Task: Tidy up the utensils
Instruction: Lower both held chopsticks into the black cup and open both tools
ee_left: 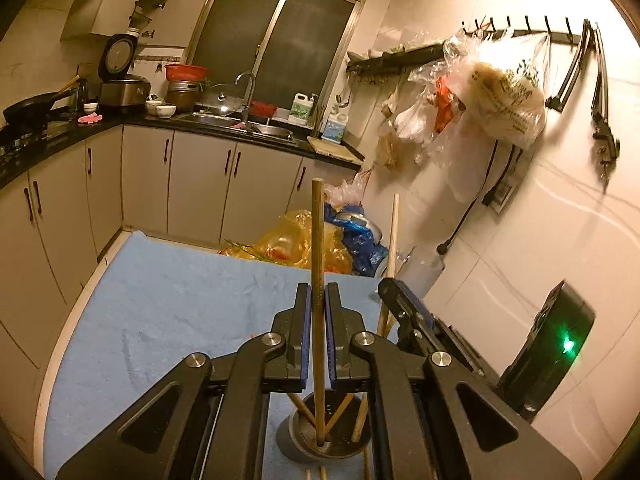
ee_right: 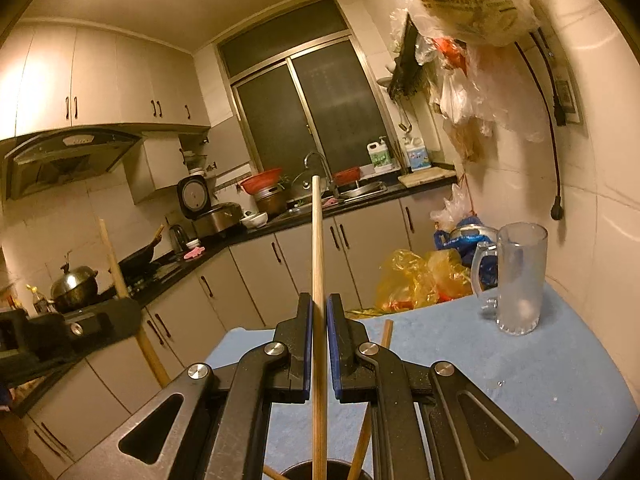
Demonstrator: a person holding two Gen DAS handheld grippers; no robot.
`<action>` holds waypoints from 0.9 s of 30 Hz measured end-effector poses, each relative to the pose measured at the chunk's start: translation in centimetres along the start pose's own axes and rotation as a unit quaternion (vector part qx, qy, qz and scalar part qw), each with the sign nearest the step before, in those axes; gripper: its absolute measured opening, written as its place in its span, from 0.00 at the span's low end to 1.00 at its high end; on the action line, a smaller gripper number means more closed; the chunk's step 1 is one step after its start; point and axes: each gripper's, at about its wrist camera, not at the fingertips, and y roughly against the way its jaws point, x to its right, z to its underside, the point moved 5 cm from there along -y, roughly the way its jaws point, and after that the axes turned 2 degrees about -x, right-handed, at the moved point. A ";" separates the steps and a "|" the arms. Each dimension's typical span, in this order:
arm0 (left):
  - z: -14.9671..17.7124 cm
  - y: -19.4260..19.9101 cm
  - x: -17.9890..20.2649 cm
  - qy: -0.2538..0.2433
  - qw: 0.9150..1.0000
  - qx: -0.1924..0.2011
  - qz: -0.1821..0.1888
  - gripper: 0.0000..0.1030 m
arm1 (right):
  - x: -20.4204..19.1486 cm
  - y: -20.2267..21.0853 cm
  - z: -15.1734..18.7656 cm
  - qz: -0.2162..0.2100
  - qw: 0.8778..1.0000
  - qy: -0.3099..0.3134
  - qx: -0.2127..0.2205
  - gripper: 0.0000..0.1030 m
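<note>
My left gripper [ee_left: 319,300] is shut on a dark brown chopstick [ee_left: 318,240] that stands upright, its lower end down in a dark round holder [ee_left: 296,436] on the blue cloth. Several other chopsticks [ee_left: 340,412] lean in that holder. My right gripper [ee_right: 319,312] is shut on a pale chopstick [ee_right: 317,240], also upright, above the holder's rim [ee_right: 296,472]. In the left wrist view the right gripper [ee_left: 404,300] sits just to the right with its pale chopstick [ee_left: 394,232]. In the right wrist view the left gripper [ee_right: 96,320] shows at the left edge with its stick [ee_right: 110,256].
A blue cloth [ee_left: 160,300] covers the table. A glass mug [ee_right: 516,280] stands at the table's far right corner near the tiled wall. Plastic bags [ee_left: 304,240] lie on the floor beyond the table. Bags [ee_left: 500,92] hang on the wall rack. Loose chopsticks [ee_left: 320,474] lie by the holder.
</note>
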 end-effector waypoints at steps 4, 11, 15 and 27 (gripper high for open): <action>0.9 -0.6 -0.2 -0.006 1.000 -0.008 0.004 0.06 | 0.4 -0.5 0.5 -0.001 1.000 -0.005 -0.015 0.08; 2.3 -1.4 -0.1 -0.015 1.000 -0.024 0.000 0.06 | 1.4 0.3 1.6 -0.005 0.999 -0.011 -0.043 0.08; 2.9 -1.5 -0.2 -0.016 0.999 -0.032 -0.001 0.06 | 2.1 1.4 2.1 -0.008 0.998 -0.013 -0.055 0.08; 3.6 -0.4 -0.2 -0.006 0.999 -0.044 -0.013 0.07 | 2.8 5.0 2.7 -0.031 0.996 -0.029 -0.079 0.12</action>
